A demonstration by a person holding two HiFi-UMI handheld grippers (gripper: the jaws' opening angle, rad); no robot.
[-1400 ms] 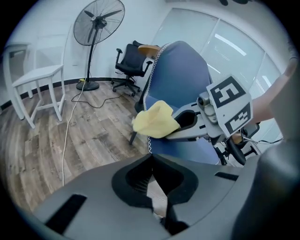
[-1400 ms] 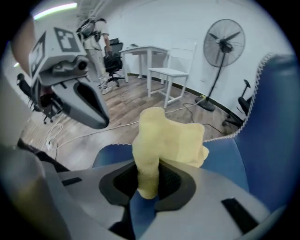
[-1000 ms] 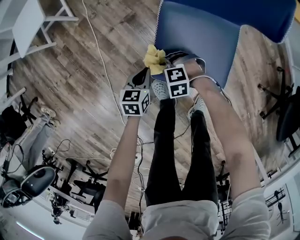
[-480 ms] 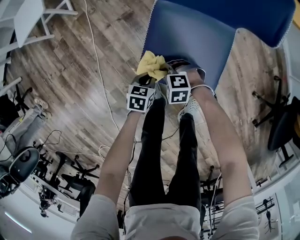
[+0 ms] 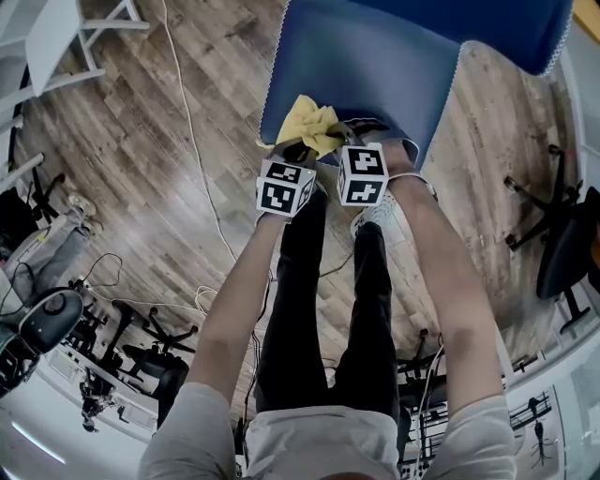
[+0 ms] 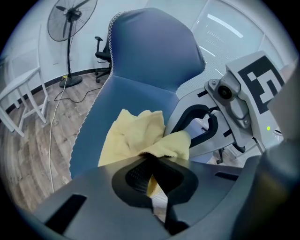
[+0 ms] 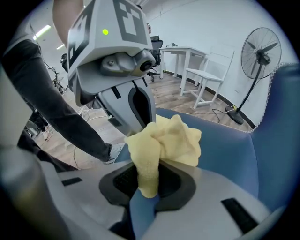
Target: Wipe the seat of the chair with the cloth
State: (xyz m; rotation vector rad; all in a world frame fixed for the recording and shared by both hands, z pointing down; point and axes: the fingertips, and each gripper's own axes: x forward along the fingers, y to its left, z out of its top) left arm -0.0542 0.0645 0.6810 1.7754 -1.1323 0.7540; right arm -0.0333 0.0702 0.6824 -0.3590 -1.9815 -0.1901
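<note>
A blue padded chair with its seat (image 5: 375,75) fills the top of the head view. A crumpled yellow cloth (image 5: 312,125) lies over the seat's front left part. Both grippers meet at it, side by side. My left gripper (image 5: 298,152) is shut on the cloth (image 6: 136,136), whose edge runs down between its jaws (image 6: 152,176). My right gripper (image 5: 352,142) is also shut on the cloth (image 7: 164,140), and a strip of it hangs between its jaws (image 7: 147,180). The seat (image 7: 234,140) shows blue under and behind the cloth.
The person's legs in dark trousers (image 5: 319,281) stand close to the chair's front edge. A white table frame (image 5: 56,37) and a white cable (image 5: 187,112) are on the wooden floor at left. Black office chairs (image 5: 562,244) stand at right. A standing fan (image 6: 70,14) is behind the chair.
Both grippers have carried the cloth from the seat's front left corner further in over the seat. The left gripper has closed up beside the right one.
</note>
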